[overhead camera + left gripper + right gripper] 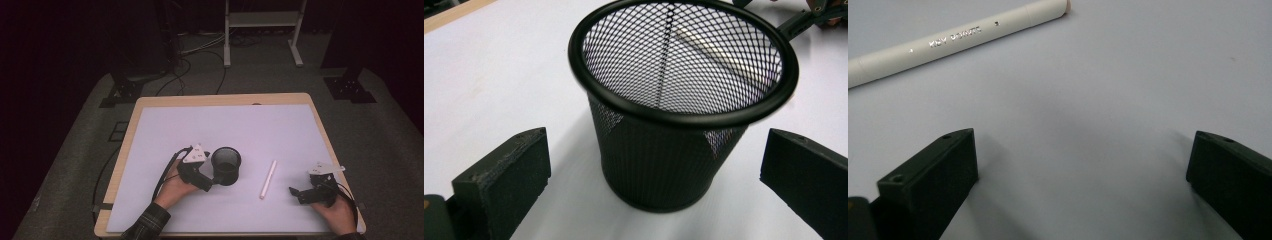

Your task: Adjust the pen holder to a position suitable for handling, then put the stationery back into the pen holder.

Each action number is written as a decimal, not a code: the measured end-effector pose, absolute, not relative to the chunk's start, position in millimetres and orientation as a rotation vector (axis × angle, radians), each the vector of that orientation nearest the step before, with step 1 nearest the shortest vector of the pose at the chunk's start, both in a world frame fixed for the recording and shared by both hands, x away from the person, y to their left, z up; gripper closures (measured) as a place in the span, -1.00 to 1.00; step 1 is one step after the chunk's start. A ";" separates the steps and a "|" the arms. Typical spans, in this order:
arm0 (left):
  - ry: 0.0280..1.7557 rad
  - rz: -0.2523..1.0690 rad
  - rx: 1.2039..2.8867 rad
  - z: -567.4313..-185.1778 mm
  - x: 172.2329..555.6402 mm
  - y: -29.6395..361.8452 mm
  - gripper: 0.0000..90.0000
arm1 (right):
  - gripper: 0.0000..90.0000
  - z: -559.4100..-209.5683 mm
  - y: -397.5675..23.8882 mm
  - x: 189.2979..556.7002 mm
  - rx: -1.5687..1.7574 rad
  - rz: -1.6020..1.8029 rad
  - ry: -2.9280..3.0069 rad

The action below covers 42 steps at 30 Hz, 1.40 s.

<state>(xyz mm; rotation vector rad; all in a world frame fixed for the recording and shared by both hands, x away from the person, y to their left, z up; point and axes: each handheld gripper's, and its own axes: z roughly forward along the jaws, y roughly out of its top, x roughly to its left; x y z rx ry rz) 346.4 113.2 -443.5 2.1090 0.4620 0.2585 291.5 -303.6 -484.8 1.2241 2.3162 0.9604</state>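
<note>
Overhead, your left gripper (214, 181) sits at the mesh cup's (226, 165) nine o'clock, white pen (268, 179) at its three, right gripper (296, 192) beyond; left gripper view, jaws spread around the cup, untouched; right gripper view, jaws apart, pen at eleven.

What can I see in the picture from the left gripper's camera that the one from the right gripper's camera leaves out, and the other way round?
The left gripper view has the upright black wire-mesh cup standing between the open black jaws of the left gripper, with gaps on both sides. Through its mesh the white pen appears as a pale streak.

The right gripper view has that slim white plastic pen lying flat, close enough to show faint embossed lettering, well ahead of the open right gripper.

Both share the pale white table cover, two parted jaws and the pen.
</note>
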 end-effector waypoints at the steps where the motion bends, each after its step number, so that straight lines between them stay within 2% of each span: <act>1: 0.465 0.259 2.108 -443.9 345.8 114.0 -1.00 | -1.00 -484.8 -303.6 291.5 1.224 0.960 2.317; 34: 0.640 0.312 2.161 -456.5 312.0 191.0 -1.00 | -1.00 -484.6 -303.6 291.8 1.225 0.959 2.319; 42: 0.689 0.361 2.212 -462.7 302.8 208.9 -1.00 | -1.00 -484.7 -303.6 291.8 1.225 0.959 2.319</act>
